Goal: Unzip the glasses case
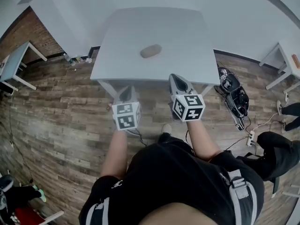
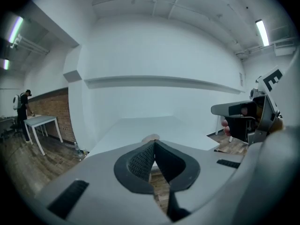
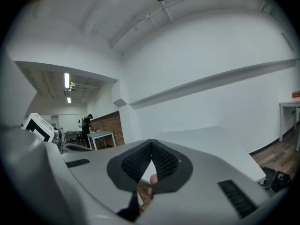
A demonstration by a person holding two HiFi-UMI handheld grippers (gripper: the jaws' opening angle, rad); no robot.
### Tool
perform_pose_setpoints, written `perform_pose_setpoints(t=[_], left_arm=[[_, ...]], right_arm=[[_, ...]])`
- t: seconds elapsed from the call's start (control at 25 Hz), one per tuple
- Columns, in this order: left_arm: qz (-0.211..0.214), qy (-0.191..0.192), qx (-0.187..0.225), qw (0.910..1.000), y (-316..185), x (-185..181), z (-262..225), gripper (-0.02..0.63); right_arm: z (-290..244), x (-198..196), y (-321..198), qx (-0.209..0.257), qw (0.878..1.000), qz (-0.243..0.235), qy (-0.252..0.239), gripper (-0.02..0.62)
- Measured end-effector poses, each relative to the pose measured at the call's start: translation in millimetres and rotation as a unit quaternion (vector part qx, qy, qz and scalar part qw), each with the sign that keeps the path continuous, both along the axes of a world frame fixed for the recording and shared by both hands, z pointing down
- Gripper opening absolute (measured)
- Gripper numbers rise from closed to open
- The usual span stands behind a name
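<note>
Not yet begun: case untouched on the table, both grippers closed and short of it

The case [image 1: 151, 51], a small beige oval, lies alone near the middle of the table [image 1: 187, 32]. Its zip is too small to read, but the case looks shut and nothing touches it, so by appearance no part of the unzipping is done. The left gripper [image 1: 126, 92] and the right gripper [image 1: 177, 80] hang side by side at the table's near edge, well apart from the case, the right one a little further in. In the left gripper view the pads [image 2: 140, 161] meet at the tip with nothing between them; the case [image 2: 151, 138] shows beyond that tip, across the tabletop. In the right gripper view the jaws are likewise pressed together and empty. What is left, as a judgement: reach the case, steady it with one gripper, catch the zip pull with the other, and run it round the edge.

The table is pale grey, square, matt, and bare but for the case. It stands on a floor [image 1: 56, 116] of wood-look planks, before a white wall. A brick wall [image 1: 16, 32] runs at the left, with a second table [image 1: 14, 62] before it; a third table [image 1: 287, 55] stands at the right. Dark gear and cables [image 1: 234, 95] lie on the floor beside the table's right leg. A person [image 2: 22, 109] stands at a far desk; strip lights [image 2: 262, 32] hang overhead.
</note>
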State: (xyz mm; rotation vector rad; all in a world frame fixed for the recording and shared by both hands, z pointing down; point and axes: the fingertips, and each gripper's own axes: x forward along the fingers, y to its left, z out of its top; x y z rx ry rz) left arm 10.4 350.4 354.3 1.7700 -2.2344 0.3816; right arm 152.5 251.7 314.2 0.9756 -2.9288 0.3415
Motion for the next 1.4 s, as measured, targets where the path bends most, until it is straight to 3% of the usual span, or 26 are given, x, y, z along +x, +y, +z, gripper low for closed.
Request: perform_pose_setpoints(t=[0.28,0.56,1.0,1.2,1.4], left_arm=[[-0.021,-0.001,-0.013,0.9997,-107,-15,-3,0.003],[-0.047,-0.011,-0.024,0.9985,-177,-32,-11,0.003],[-0.065,0.022,-0.028,0.9973,-234,-65,9,0.003],[-0.065,0.054,-0.015,0.9963,-264,-100,20,0.003],[-0.051,0.057,-0.007,0.9970,-308,-142,19,0.003]], right_arm=[[3,-12,-103,-0.012,0.999,-0.038,0.003,0.005],[11,-24,-184,-0.026,0.998,-0.062,0.008,0.005],[38,-48,-237,-0.036,0.995,-0.081,0.046,0.005],[43,-70,-256,-0.024,0.994,-0.078,0.067,0.005],[47,-106,-287,-0.020,0.993,-0.070,0.095,0.005]])
